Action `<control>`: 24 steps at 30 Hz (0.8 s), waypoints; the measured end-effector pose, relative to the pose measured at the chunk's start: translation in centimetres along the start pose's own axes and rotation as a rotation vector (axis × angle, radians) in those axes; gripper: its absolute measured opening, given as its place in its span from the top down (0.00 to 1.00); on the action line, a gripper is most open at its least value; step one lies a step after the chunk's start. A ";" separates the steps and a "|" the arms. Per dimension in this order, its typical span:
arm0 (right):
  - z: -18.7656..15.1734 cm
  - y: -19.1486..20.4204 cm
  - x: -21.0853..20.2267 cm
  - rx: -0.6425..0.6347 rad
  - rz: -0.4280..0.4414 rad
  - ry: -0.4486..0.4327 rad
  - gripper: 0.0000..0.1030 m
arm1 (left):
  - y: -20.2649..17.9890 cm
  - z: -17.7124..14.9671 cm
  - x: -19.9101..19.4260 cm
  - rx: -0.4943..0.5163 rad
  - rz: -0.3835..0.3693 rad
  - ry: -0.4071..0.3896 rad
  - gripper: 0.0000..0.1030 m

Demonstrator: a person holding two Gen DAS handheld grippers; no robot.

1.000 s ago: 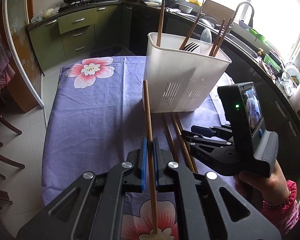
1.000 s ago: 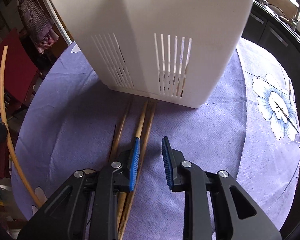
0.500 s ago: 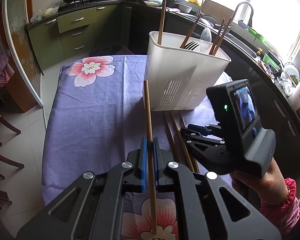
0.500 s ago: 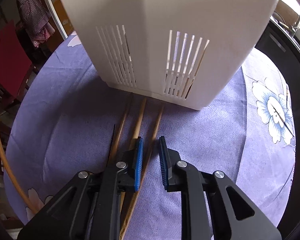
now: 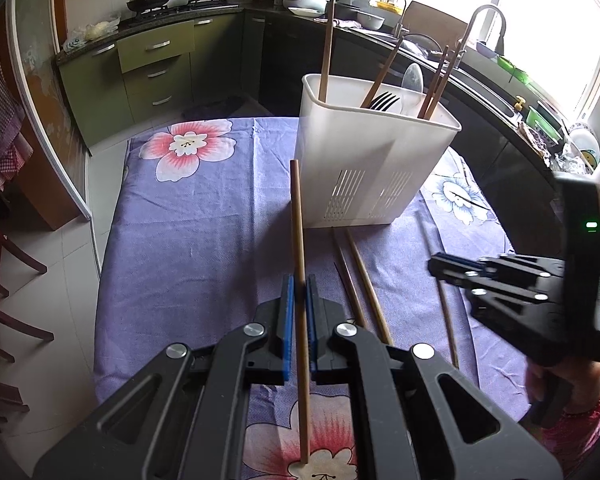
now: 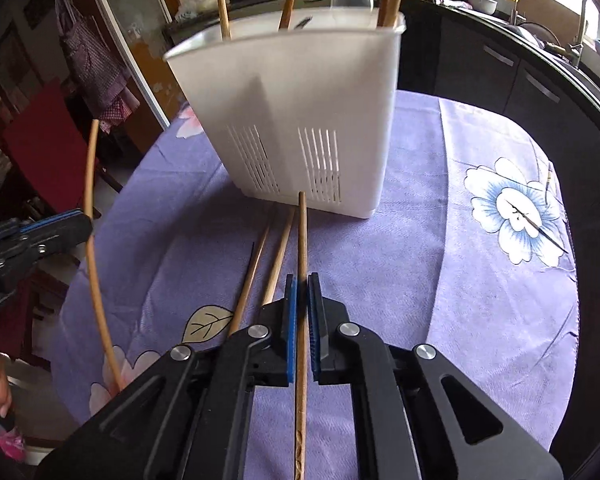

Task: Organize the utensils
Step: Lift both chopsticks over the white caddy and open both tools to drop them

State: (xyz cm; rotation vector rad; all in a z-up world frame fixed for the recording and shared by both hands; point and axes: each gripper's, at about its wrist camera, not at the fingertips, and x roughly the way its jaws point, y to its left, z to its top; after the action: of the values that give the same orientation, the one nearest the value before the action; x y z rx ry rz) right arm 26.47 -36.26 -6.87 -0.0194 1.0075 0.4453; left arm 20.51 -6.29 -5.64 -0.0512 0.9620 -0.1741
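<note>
tablecloth (image 5: 188, 240): purple with flowers, covers the whole table, everything sits on it.
holder (image 5: 364, 168): one white plastic caddy with slotted sides, standing upright mid-table. I count five chopsticks poking out, plus one fork (image 5: 384, 100) and one pale spoon (image 5: 414, 78).
left gripper (image 5: 298, 300): blue pads pinched tight on one chopstick (image 5: 298, 220), roughly mid-length, tip pointing toward the caddy's near wall and held off the cloth.
right gripper (image 6: 302, 304): pads pressed onto a second chopstick (image 6: 302, 240), gripped near the back end, tip just short of the caddy's base.
loose chopsticks (image 6: 268, 264): two left lying side by side on the cloth in front of the caddy, just beside the right one.
how I'd do it: both sticks are low and nearly flat, so tip them upright first, clear the rim, then drop them in next to the others. One hand at a time, or they'll clash over the opening.
</note>
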 end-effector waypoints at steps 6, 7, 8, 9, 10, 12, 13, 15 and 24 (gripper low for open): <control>-1.4 -1.4 -6.1 0.012 0.019 -0.108 0.94 | -0.3 0.0 -1.2 0.015 0.012 -0.023 0.94; -1.8 -1.6 -7.1 0.015 0.025 -0.121 0.94 | -0.4 0.0 -1.5 0.017 0.015 -0.028 0.94; -2.1 -1.8 -8.0 0.018 0.031 -0.137 0.94 | -0.4 0.0 -1.7 0.019 0.016 -0.033 0.94; -2.3 -1.9 -8.8 0.020 0.035 -0.150 0.94 | -0.4 0.1 -1.9 0.020 0.017 -0.037 0.94; -2.3 -2.4 -9.8 0.022 0.038 -0.160 0.94 | -0.5 0.1 -2.2 0.021 0.019 -0.043 0.94; -2.9 -2.7 -11.3 0.024 0.044 -0.184 0.94 | -0.6 0.1 -2.8 0.023 0.022 -0.055 0.95; -2.8 -2.5 -11.9 0.022 0.044 -0.191 0.94 | -0.6 0.1 -3.1 0.024 0.023 -0.060 0.95; -3.0 -2.6 -13.3 0.021 0.045 -0.207 0.94 | -0.7 0.1 -3.6 0.028 0.024 -0.068 0.95; -1.5 -1.6 -14.7 0.016 0.055 -0.259 0.94 | -1.0 0.5 -5.0 0.034 0.028 -0.099 0.95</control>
State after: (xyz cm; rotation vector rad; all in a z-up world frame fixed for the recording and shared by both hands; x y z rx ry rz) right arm 19.24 -43.23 4.04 0.0785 0.7577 0.4771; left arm 17.98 -6.40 -1.20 -0.0151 0.8601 -0.1608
